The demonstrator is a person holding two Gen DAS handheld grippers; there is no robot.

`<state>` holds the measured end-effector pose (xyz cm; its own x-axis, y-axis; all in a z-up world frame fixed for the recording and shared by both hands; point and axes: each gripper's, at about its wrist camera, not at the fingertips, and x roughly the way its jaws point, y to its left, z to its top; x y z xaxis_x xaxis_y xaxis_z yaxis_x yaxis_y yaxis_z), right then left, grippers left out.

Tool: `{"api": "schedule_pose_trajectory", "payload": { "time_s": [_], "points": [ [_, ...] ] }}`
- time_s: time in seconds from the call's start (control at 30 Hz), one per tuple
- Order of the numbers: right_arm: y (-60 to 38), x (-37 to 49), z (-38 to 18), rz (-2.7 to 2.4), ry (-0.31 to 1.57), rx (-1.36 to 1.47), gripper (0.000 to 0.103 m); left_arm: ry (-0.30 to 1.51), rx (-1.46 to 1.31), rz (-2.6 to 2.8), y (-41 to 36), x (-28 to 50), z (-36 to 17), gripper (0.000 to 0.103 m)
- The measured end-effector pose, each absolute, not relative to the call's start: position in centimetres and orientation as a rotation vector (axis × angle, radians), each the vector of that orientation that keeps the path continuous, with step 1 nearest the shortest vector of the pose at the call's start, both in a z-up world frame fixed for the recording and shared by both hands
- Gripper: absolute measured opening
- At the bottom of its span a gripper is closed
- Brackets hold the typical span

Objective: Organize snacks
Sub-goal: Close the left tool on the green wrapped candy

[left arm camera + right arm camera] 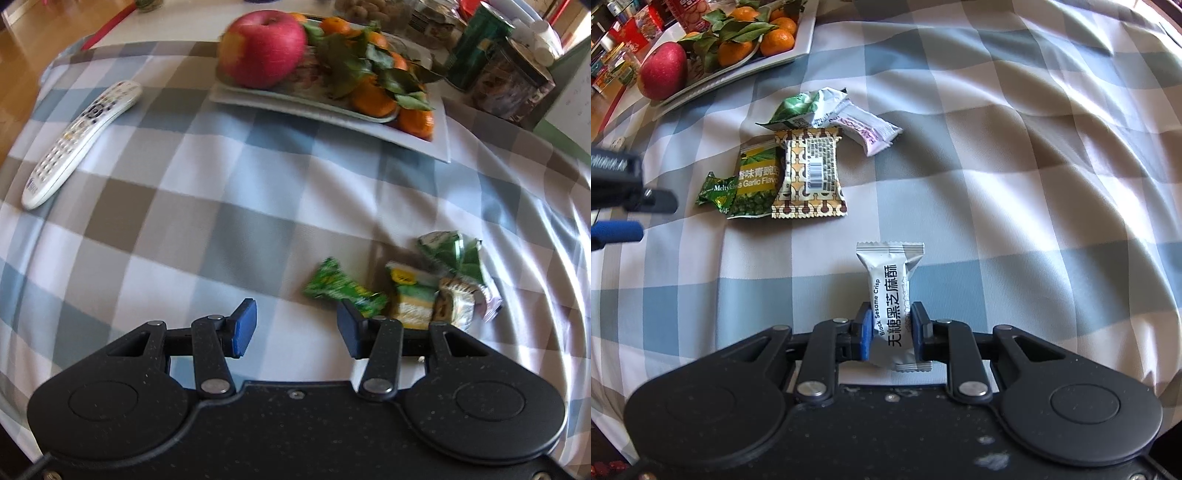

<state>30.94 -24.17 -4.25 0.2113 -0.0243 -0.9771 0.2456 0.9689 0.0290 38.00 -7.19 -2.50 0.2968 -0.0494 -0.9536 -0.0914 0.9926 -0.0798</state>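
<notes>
1. Pinching the sesame crisp (892, 306) across its narrow middle, the right gripper (891, 328) has its jaws closed on the packet, whose long axis points straight ahead, away from the claw and lifted off the cloth (997, 184).
2. Ahead and to that gripper's left lies the snack pile (798, 162): green candy (714, 194), pea bag (757, 181) and brown-patterned packet (809, 177) side by side and overlapping, with two more wrappers just behind.
3. My guess is the crisp goes to that pile, so the carry runs forward and leftward.
4. On the other side, the left gripper (295, 328) hovers wide apart and empty, its right finger just beside the green candy (343, 290); it is the nearer hand to the pile.
5. Farther back sits the fruit tray (439, 147) with an apple (264, 48) and oranges (375, 98); a remote (79, 142) lies off to the left.
</notes>
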Motion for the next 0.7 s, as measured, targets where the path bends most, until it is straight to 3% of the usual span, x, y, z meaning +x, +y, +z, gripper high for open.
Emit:
{"api": "schedule_pose_trajectory", "payload": {
  "time_s": [0.7],
  "points": [
    [-24.9, 30.7, -3.4, -0.163, 1.352, 0.314, 0.022, 1.353, -0.043, 0.111, -8.7, 39.2, -5.2, 0.056]
  ]
}}
